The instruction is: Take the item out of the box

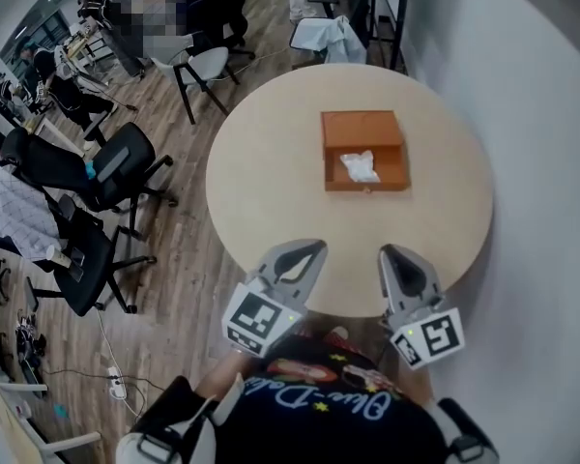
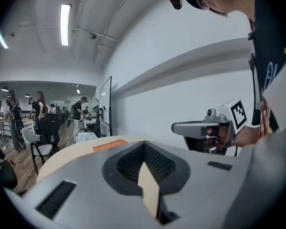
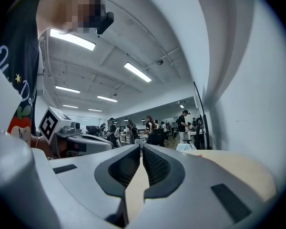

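An open orange box [image 1: 362, 133] sits on the round beige table [image 1: 271, 172], right of its middle. Inside it, against the near wall, lies a crumpled white item [image 1: 360, 166]. Both grippers hover over the table's near edge, well short of the box. My left gripper [image 1: 316, 246] is shut with nothing between its jaws, and so is my right gripper [image 1: 387, 251]. In the left gripper view the box [image 2: 109, 144] shows as a thin orange strip beyond the shut jaws of the left gripper [image 2: 144, 144]. The right gripper [image 3: 141, 147] points level across the table.
A pale wall [image 1: 551, 114] curves close round the table's right side. Black office chairs [image 1: 106, 177] stand on the wood floor to the left, and a white chair [image 1: 203, 66] at the far left edge. People stand at desks in the background.
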`<state>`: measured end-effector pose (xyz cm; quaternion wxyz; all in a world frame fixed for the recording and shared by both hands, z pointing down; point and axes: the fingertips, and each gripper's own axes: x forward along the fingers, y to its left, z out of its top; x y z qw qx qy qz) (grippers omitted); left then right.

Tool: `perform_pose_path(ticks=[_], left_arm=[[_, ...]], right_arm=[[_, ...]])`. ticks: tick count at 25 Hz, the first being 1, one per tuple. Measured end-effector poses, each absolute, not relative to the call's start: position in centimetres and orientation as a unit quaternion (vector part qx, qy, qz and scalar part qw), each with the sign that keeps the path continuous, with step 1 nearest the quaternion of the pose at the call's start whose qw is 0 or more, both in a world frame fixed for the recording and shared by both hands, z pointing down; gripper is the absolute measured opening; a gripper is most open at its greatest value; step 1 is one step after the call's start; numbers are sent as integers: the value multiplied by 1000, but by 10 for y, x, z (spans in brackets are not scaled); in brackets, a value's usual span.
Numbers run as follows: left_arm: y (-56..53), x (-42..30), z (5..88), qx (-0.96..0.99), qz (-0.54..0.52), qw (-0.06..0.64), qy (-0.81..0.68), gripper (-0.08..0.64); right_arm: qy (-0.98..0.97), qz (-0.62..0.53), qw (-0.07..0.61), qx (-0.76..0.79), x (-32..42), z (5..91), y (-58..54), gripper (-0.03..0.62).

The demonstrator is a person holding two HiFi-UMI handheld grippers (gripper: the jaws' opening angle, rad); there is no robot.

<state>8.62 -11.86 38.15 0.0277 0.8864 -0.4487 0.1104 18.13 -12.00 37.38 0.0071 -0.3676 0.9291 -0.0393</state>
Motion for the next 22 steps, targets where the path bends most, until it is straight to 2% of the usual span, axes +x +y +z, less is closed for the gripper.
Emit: perform_pose_path(ticks=[4, 15, 22], left_arm=[[-128, 83, 383, 883, 103, 43, -457, -15], [-179, 78, 381, 892, 99, 25, -441, -15], [-214, 73, 384, 898, 88, 26, -430, -15]], right_arm=[[930, -37, 9, -365, 179, 376, -129, -3], [922, -20, -4, -386, 176, 363, -174, -3], [915, 0, -38, -401, 174, 364, -204, -2]])
